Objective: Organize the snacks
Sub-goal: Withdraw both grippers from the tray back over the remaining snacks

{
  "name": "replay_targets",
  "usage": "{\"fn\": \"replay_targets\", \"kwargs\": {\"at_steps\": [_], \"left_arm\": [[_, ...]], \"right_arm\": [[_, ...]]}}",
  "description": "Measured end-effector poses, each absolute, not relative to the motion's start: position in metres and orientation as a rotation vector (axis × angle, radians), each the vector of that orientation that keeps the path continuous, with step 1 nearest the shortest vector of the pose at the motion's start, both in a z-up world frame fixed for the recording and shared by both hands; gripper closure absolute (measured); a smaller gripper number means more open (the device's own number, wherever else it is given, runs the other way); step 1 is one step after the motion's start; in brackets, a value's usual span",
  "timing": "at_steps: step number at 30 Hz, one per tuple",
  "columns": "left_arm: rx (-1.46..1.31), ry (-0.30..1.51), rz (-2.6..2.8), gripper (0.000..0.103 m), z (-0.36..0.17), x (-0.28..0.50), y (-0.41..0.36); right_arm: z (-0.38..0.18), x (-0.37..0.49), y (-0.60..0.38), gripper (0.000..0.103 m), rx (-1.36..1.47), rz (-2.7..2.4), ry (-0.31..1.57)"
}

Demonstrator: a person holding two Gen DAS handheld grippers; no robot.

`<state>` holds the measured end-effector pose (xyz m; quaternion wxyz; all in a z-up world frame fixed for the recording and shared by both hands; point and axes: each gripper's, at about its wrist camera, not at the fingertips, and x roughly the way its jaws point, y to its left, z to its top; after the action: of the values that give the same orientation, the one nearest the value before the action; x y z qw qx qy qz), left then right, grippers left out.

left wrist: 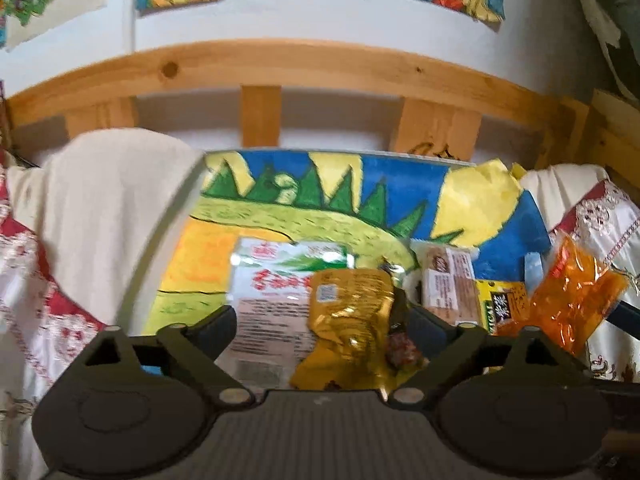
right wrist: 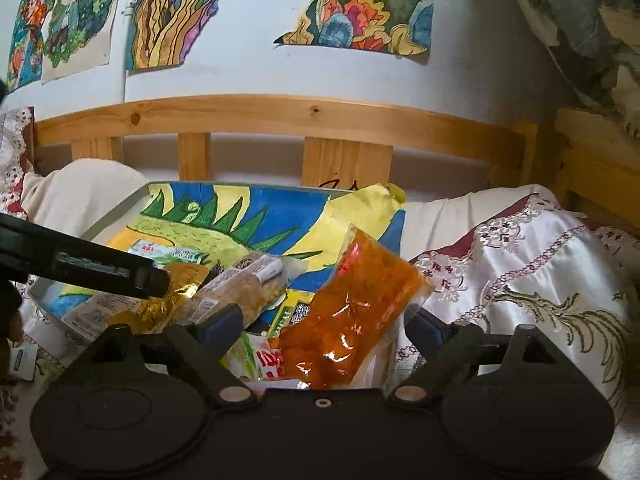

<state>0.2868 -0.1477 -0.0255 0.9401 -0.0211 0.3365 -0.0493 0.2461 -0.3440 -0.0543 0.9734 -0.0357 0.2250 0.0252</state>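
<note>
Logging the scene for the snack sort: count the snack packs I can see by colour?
Orange clear pack: 1
Gold foil pack: 1
White pack with red print: 1
Beige wrapped bar: 1
Yellow-green box: 1
Total: 5 clearly visible. More lie under the pile, too hidden to count. Both grippers, left and right, are open.

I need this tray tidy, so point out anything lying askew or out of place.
The orange packet stands tilted on end between the open fingers of the right tool, leaning over the tray edge. The gold pouch lies crumpled across the white packet. Nothing looks spilled.
</note>
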Motion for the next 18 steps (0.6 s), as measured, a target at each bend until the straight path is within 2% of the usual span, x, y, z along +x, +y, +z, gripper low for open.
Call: {"fn": "replay_targets", "kwargs": {"at_steps": [3, 10, 18], "left_arm": [[-0.038, 0.677, -0.097, 0.006, -0.017, 0.277, -0.138], [-0.039, 0.642, -0.063, 0.001, 0.004, 0.246, -0.111], [-0.050, 0.614, -0.034, 0.001, 0.021, 0.204, -0.087]], "right_arm": [[-0.048, 0.240, -0.345, 0.005, -0.059, 0.054, 0.432], [-0.032, 0.221, -0.341, 0.002, -0.065, 0.057, 0.365], [-0.012, 0.182, -0.333, 0.001, -0.047, 0.089, 0.311]]}}
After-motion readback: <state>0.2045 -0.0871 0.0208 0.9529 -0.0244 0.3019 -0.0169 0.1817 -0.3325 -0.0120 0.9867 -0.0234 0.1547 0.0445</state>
